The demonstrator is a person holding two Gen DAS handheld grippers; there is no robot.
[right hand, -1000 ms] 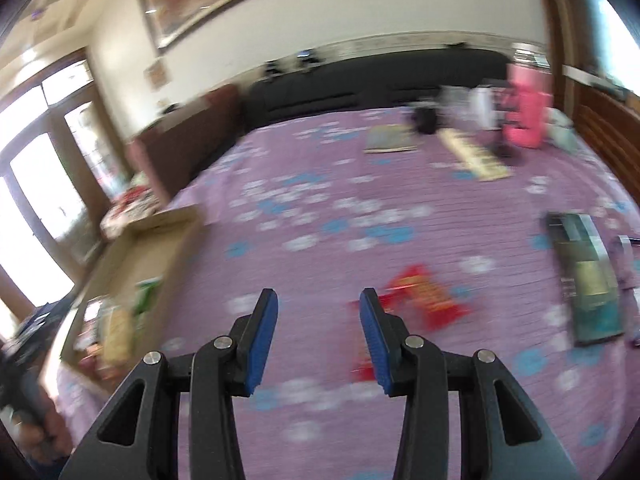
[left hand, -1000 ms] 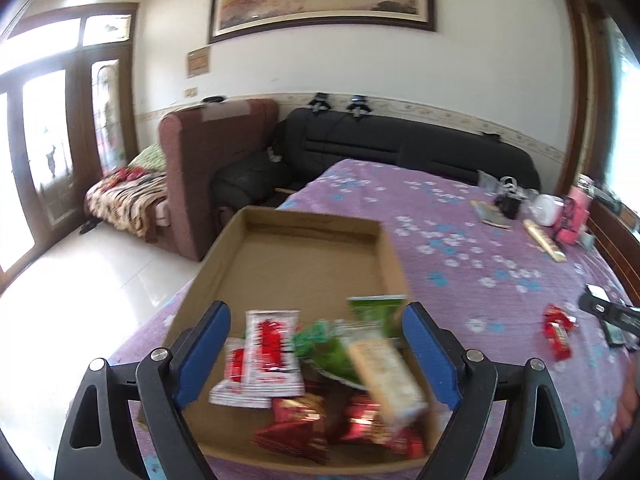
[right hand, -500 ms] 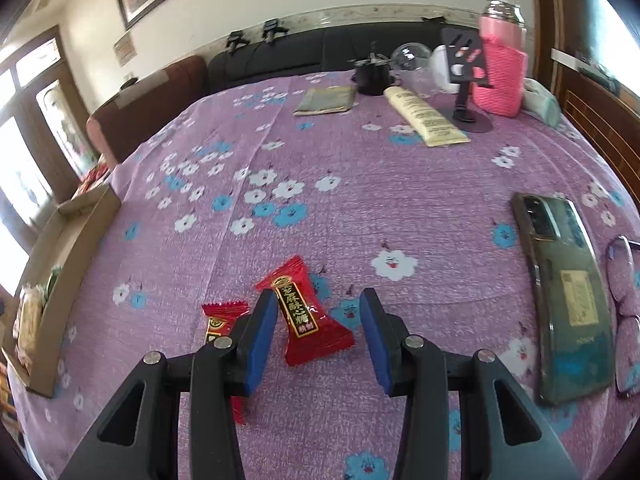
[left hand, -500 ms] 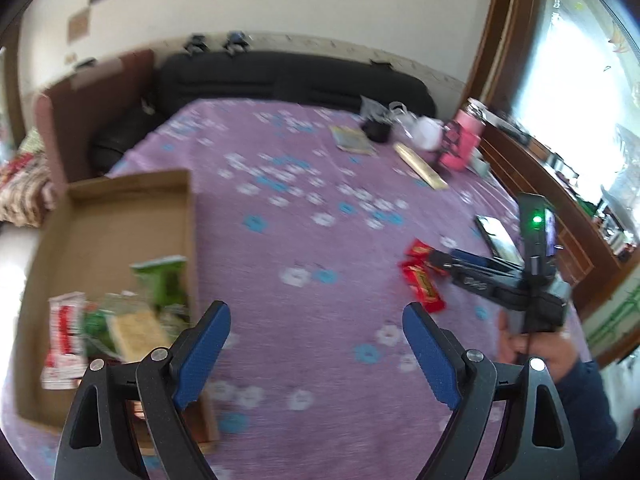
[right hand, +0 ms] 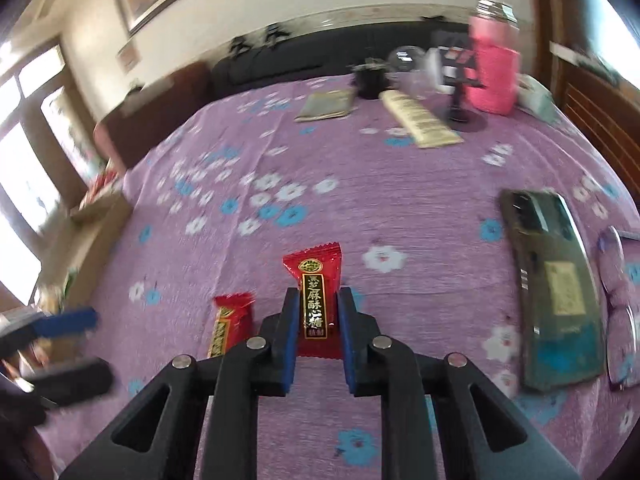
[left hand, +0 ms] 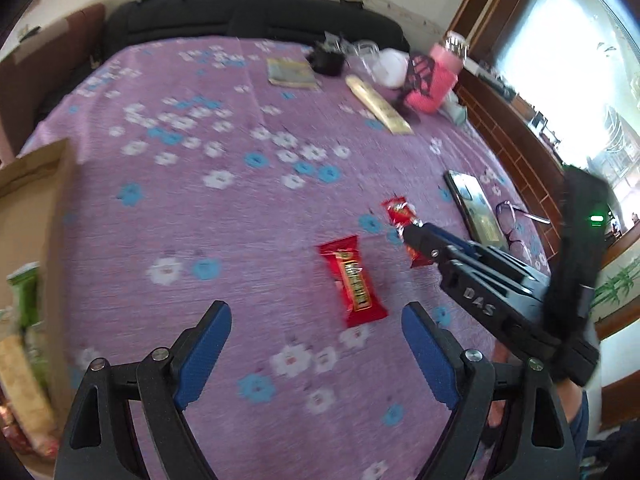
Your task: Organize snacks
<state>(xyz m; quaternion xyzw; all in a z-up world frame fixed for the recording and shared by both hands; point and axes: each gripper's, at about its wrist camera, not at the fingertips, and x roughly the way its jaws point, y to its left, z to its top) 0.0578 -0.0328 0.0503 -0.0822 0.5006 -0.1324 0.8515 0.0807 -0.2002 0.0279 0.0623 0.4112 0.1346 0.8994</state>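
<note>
Half a second ago the right gripper (right hand: 318, 312) hung with its blue pads parted above a red candy; now those pads are closed on that same red candy (right hand: 315, 300), pinching its long sides so the wrapper stands up between them with gold characters facing the right wrist camera. The left gripper (left hand: 316, 344) has swung further away from the cardboard box (left hand: 38, 208), which has slid to the far left edge of its view.

At that left edge the box holds green and pale snack packets (left hand: 24, 320), blurred and partly cut off. Next along, the left gripper hovers wide open and empty above the purple flowered cloth (left hand: 200, 208) of the counter. Just ahead of its right pad lies a second red candy (left hand: 352, 276), flat on the cloth, apart from both grippers. In the right wrist view this second candy sits just left of the clamped one. Further right in the left wrist view, the right gripper reaches in low, its tips over the gripped candy. Beyond it to the right lie a dark phone (right hand: 554, 288) and a pair of glasses (left hand: 516, 224), side by side. Along the far side of the counter stand a booklet (right hand: 326, 105), a long cream packet (right hand: 420, 124) and a pink bottle (right hand: 494, 76).
</note>
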